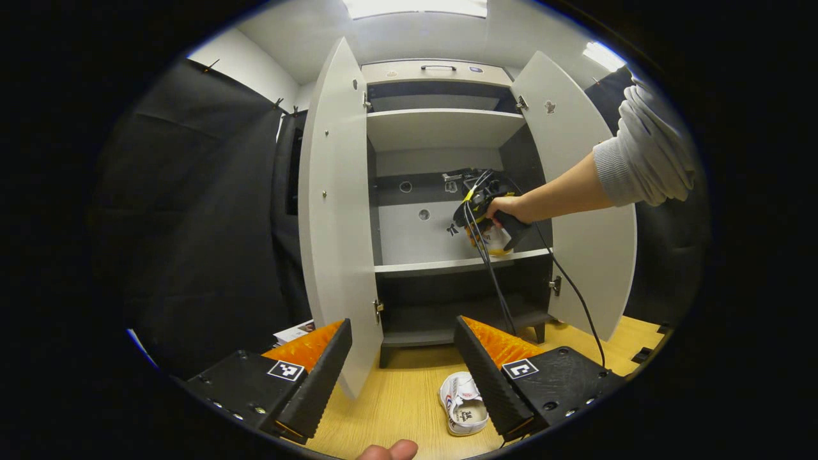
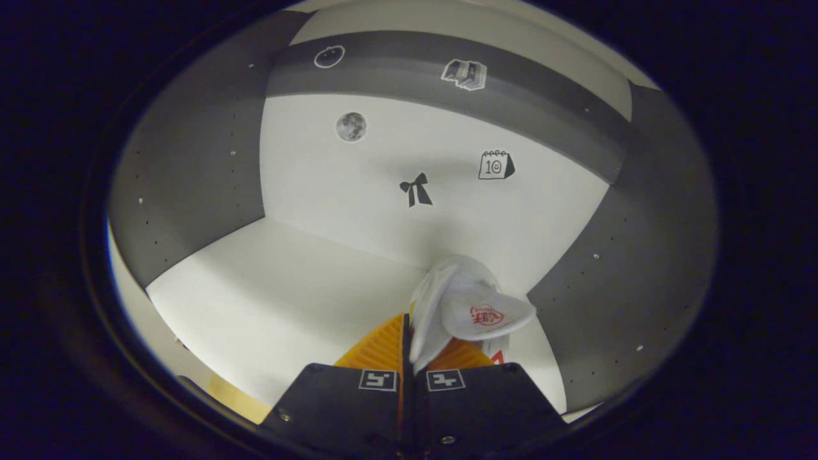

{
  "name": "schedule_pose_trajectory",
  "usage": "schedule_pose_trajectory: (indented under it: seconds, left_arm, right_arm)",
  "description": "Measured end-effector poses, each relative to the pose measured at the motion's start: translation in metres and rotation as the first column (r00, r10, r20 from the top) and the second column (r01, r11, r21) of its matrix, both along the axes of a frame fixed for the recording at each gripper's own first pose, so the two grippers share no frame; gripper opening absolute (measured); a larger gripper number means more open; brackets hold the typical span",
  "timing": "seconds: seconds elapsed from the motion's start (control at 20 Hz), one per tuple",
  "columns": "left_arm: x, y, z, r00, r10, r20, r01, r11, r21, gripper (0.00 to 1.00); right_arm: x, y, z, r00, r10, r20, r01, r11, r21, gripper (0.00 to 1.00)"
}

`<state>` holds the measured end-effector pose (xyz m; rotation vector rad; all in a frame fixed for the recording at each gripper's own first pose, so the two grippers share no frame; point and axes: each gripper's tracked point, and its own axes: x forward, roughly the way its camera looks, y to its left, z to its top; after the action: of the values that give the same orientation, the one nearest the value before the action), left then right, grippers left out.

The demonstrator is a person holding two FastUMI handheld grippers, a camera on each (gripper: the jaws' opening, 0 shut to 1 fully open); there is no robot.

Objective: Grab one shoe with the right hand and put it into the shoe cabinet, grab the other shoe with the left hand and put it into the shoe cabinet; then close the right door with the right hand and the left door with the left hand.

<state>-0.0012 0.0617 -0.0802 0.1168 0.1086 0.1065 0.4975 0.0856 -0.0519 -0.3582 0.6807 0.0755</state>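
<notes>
Left door of the shoe cabinet stands wide, right door too. Left gripper hovers low with fingers spread apart, gripping nothing; a white shoe lies on the bench just ahead, long axis running toward the cabinet. Inside, over the middle shelf, the right gripper has its fingers clenched on the other white shoe, by the right wall.

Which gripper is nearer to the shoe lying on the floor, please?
Left. The left gripper hovers open just above the shoe on the floor; the right gripper is up inside the cabinet.
</notes>
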Motion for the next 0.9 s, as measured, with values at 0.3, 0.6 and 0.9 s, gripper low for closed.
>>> schedule_pose_trajectory:
  seconds: [0.3,0.6,0.9]
  left_arm:
    - [0.003,0.001,-0.003,1.000,-0.001,-0.009,0.001,1.000,-0.011,0.96]
    - [0.009,-0.007,-0.009,1.000,-0.018,-0.008,0.017,0.999,-0.030,0.96]
    - [0.019,-0.021,-0.018,0.998,-0.065,-0.014,0.064,0.997,-0.050,0.96]
  right_arm:
    - [-0.003,-0.004,-0.013,0.998,-0.007,-0.068,0.008,1.000,0.024,0.16]
    - [-0.038,-0.001,0.033,1.000,0.014,0.023,-0.016,0.997,0.081,0.17]
    - [-0.140,-0.002,0.109,0.946,0.075,0.315,-0.144,0.968,0.203,0.17]
